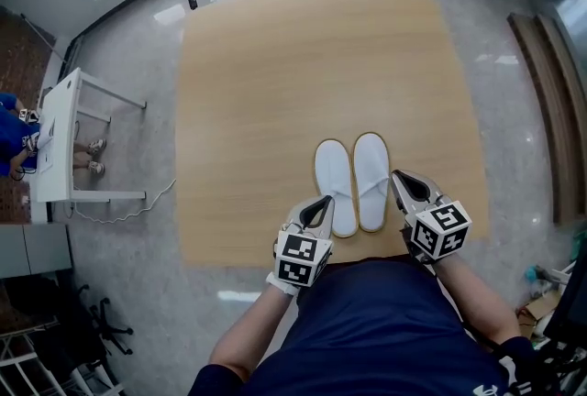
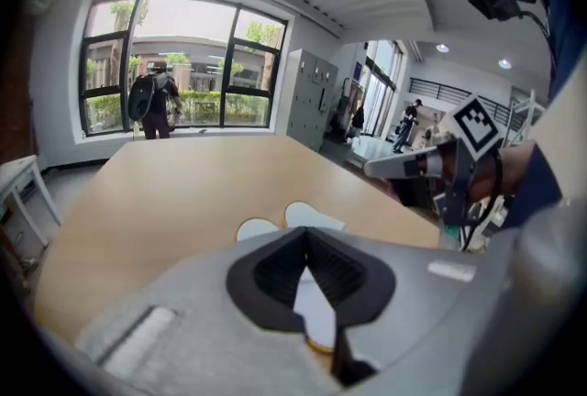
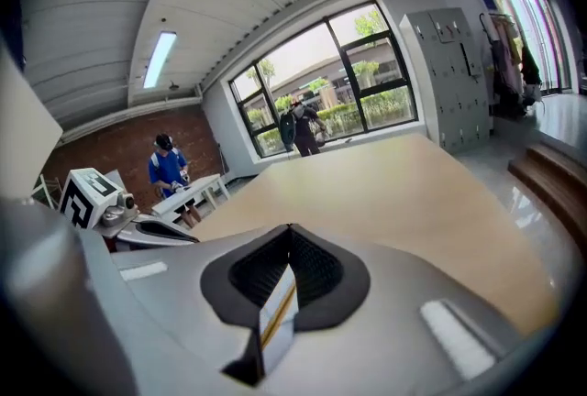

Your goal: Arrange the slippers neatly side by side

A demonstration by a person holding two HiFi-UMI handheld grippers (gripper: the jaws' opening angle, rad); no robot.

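White slippers [image 1: 335,172] lie paired side by side on the wooden mat [image 1: 266,82], so the left gripper [image 1: 324,202] and right gripper [image 1: 398,177], jaws together, empty, beside the heels, risk knocking them askew.

A tan mat [image 1: 321,55] lies on the grey floor [image 1: 138,64]. Beside it someone in blue [image 1: 9,133] stands at a white table [image 1: 57,142]; a person with a backpack [image 2: 147,103] faces the window [image 2: 197,69].

head camera looks steeply down on the pale wooden floor mat [image 1: 321,64]; cameras on my left gripper [image 1: 323,202] and right gripper [image 1: 400,177] face far across it, low.
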